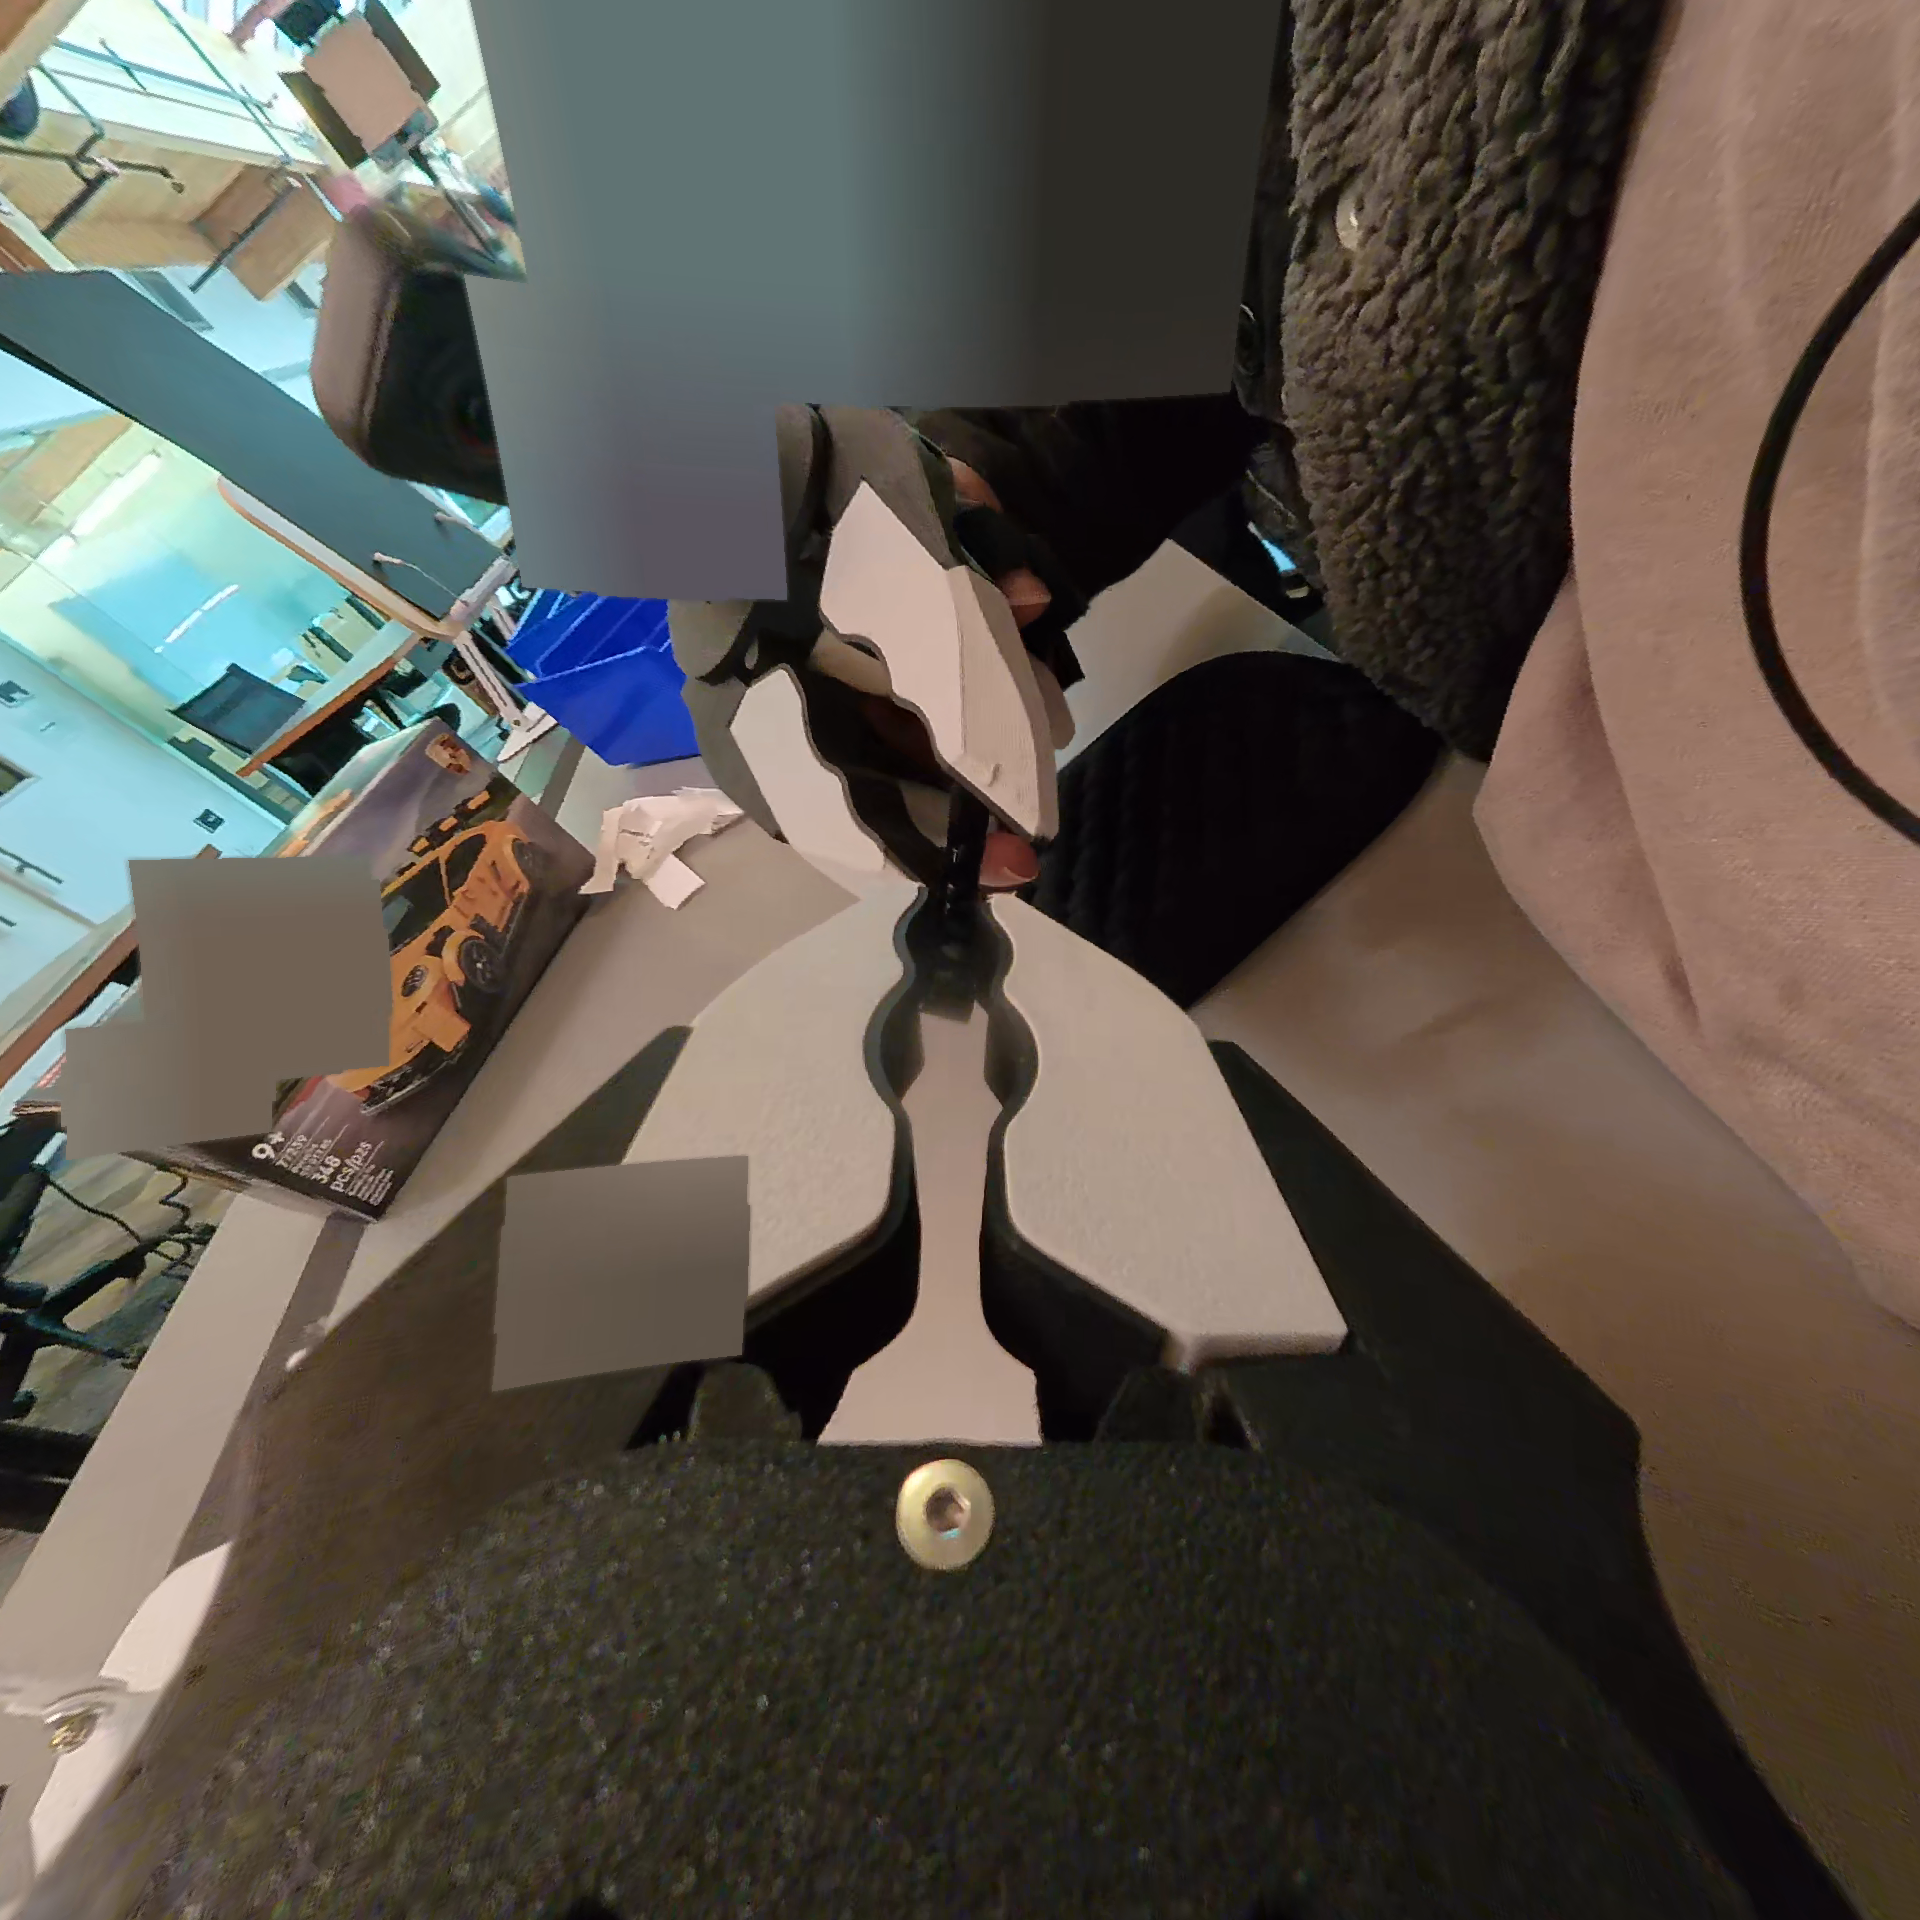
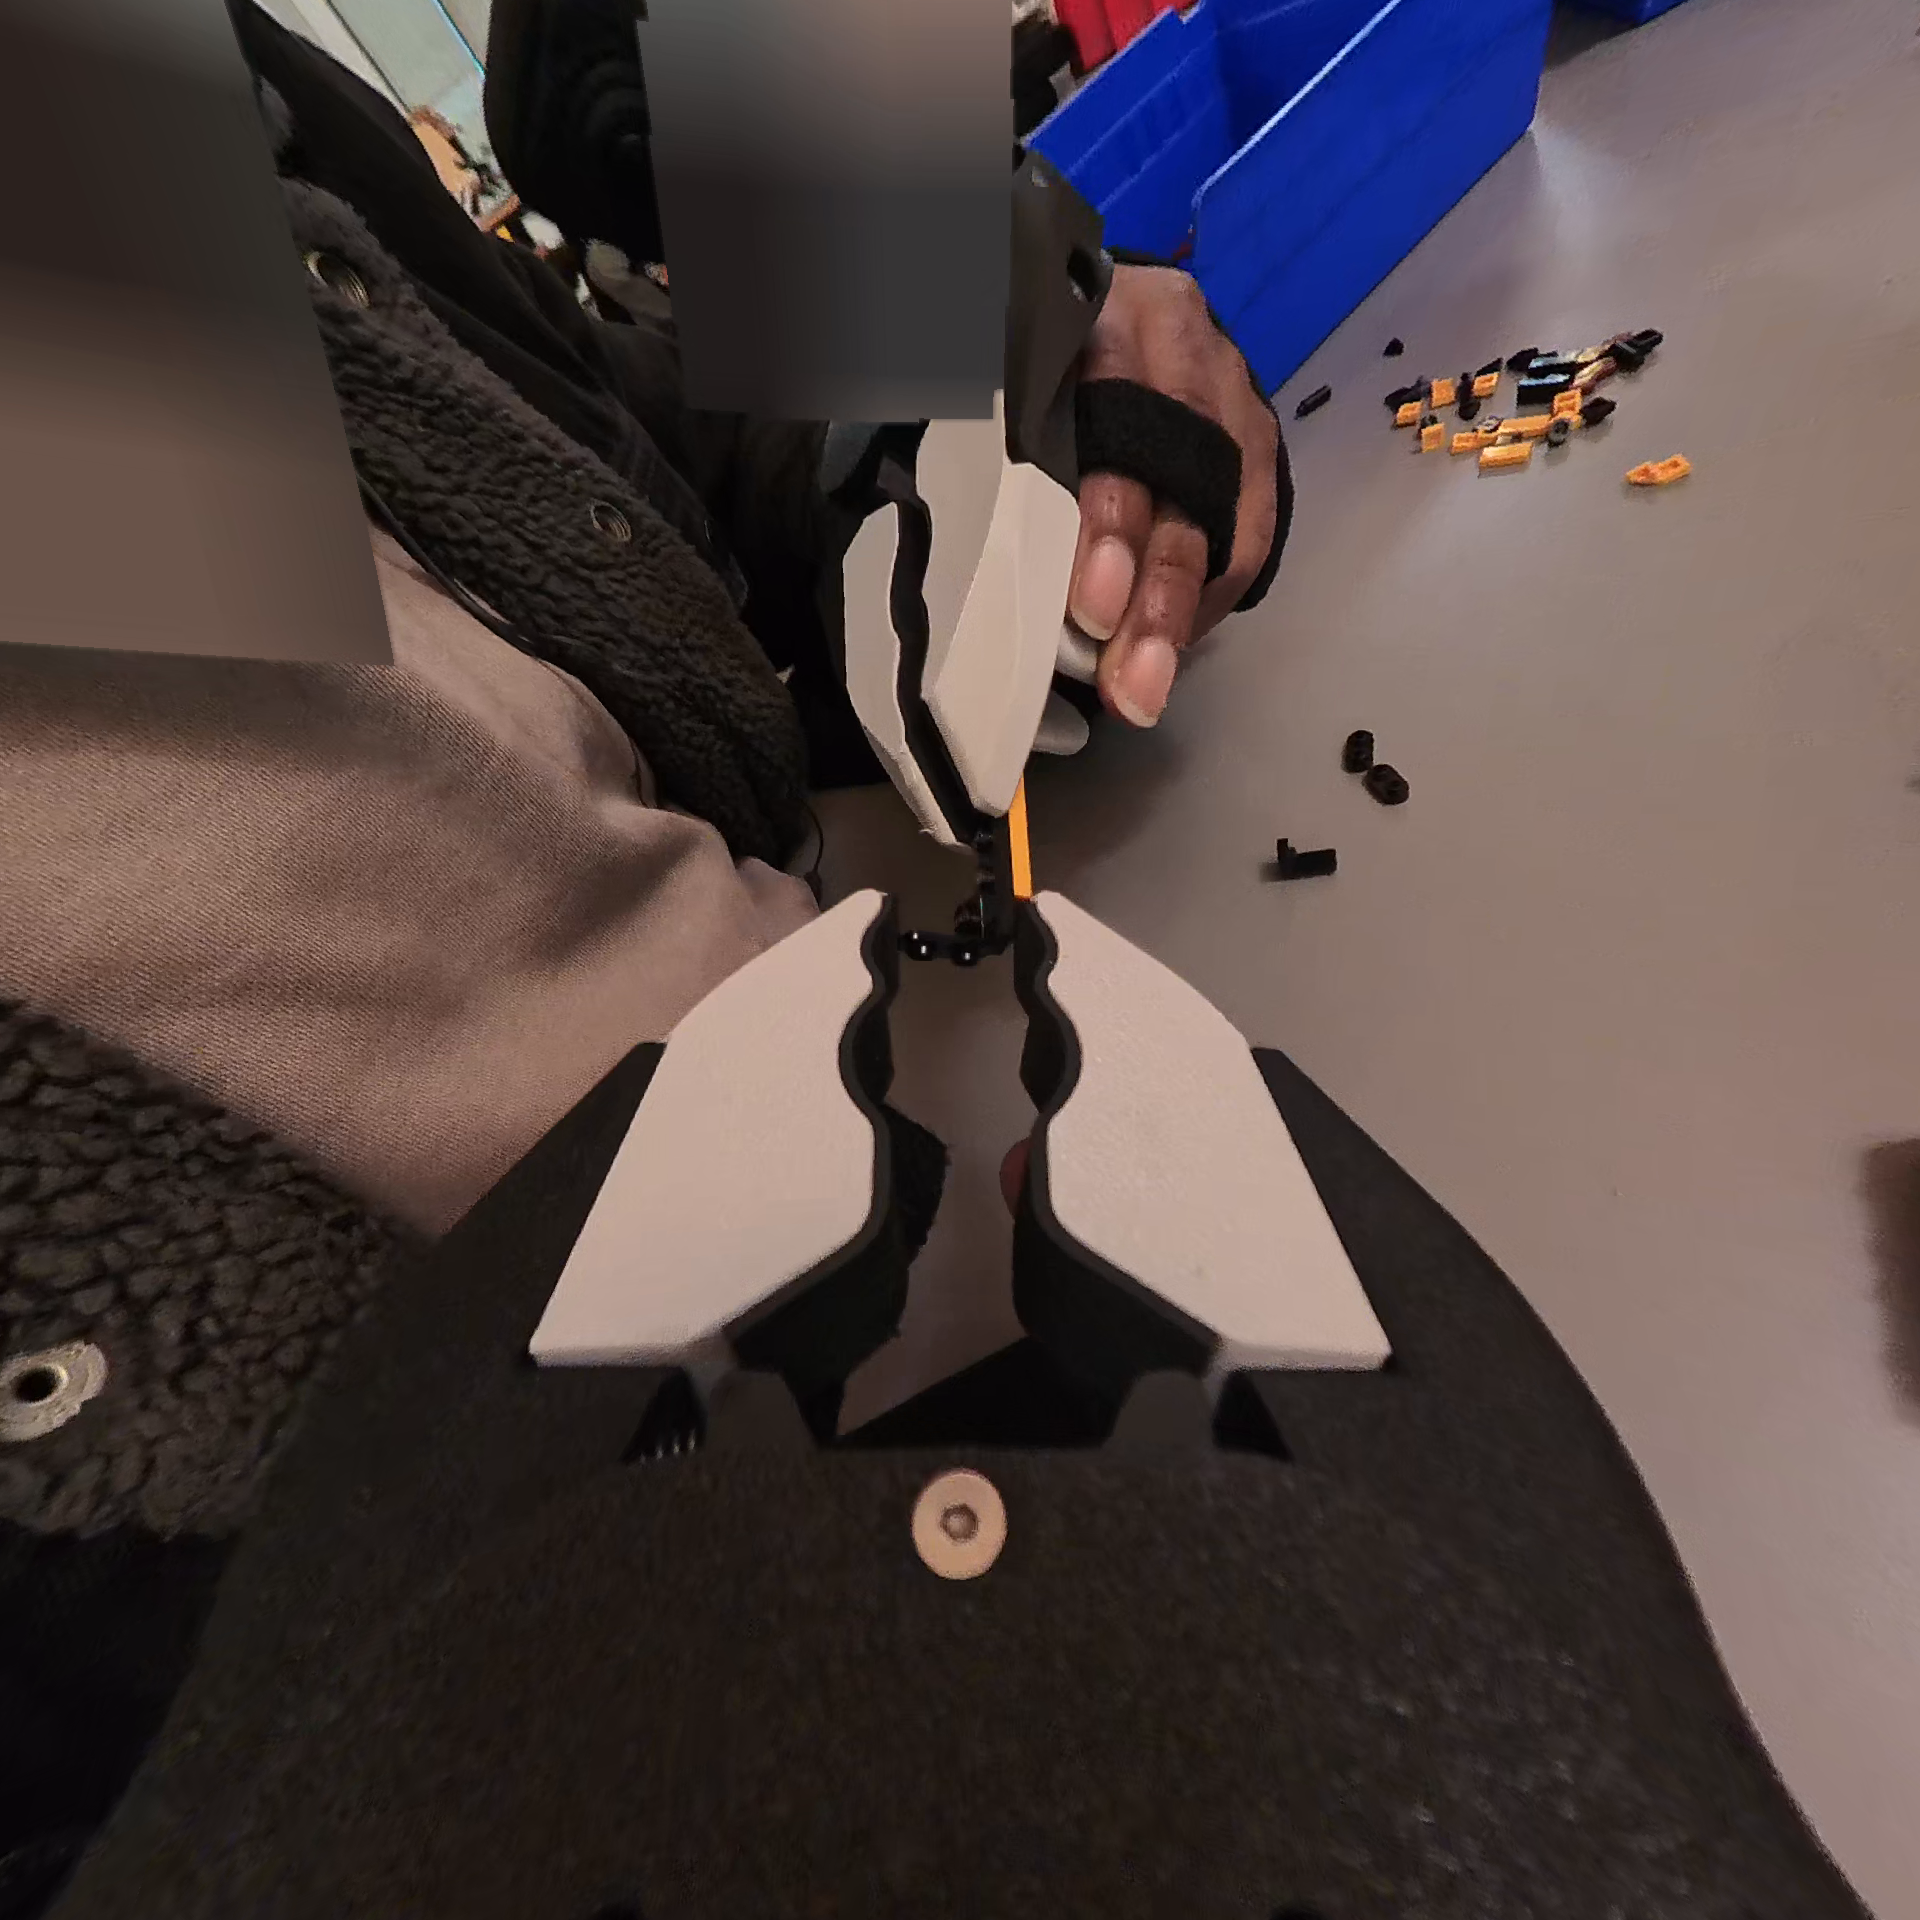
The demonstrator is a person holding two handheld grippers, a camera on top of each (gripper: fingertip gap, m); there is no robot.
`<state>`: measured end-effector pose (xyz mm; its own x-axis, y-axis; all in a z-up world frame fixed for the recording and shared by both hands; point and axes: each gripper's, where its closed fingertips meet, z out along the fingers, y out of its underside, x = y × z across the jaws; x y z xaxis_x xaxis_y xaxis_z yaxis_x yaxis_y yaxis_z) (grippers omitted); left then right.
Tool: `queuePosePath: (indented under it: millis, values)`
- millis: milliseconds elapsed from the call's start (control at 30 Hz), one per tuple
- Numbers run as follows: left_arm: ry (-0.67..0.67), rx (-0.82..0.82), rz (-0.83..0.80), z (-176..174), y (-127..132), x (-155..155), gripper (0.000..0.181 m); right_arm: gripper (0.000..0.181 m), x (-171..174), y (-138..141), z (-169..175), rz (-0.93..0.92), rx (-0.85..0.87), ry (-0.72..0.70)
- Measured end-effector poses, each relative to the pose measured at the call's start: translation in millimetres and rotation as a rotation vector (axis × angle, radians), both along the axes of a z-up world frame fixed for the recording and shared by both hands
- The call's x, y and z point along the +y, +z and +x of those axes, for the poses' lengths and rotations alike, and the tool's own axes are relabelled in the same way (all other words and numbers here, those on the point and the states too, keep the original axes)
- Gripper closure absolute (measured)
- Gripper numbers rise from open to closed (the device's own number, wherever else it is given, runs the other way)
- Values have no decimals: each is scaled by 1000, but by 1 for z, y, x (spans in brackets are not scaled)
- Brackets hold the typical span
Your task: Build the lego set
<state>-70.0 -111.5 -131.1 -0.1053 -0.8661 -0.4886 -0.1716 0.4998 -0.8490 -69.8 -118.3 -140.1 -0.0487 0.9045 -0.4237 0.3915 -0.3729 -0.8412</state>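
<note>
At centre frame, the left gripper and right gripper both pinch a small black-and-orange piece; uneven squeezing could snap it apart.

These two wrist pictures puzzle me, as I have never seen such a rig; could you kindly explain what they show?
A person holds a two-fingered grey-and-black tool in each hand, with a camera on each looking along its fingers. The left wrist view shows the left tool shut on a small black lego assembly. The right wrist view shows the right tool at the black-and-orange assembly, with the other tool facing it. On the grey table lie loose orange and black lego pieces, blue plastic bins and the car-printed lego box.
</note>
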Motion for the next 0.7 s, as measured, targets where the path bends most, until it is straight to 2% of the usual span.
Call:
queuePosePath:
  millis: [200,300,400,467,533,600,700]
  values:
    - [-4,32,-13,0,-7,1,174,160,0,-8,0,15,-42,-16]
    - [49,4,32,0,-3,9,174,158,11,0,1,-11,36,-88]
    - [105,-33,23,-3,6,19,174,148,29,21,10,50,188,-223]
    - [124,-20,-125,-4,4,26,174,150,38,18,17,225,161,-309]
    - [114,-33,-345,-4,3,33,174,153,37,11,15,376,91,-318]
    - [117,-39,-461,-6,1,40,174,155,36,12,12,362,102,-317]
    - [162,-5,-482,-11,-10,51,174,157,43,6,22,343,83,-338]
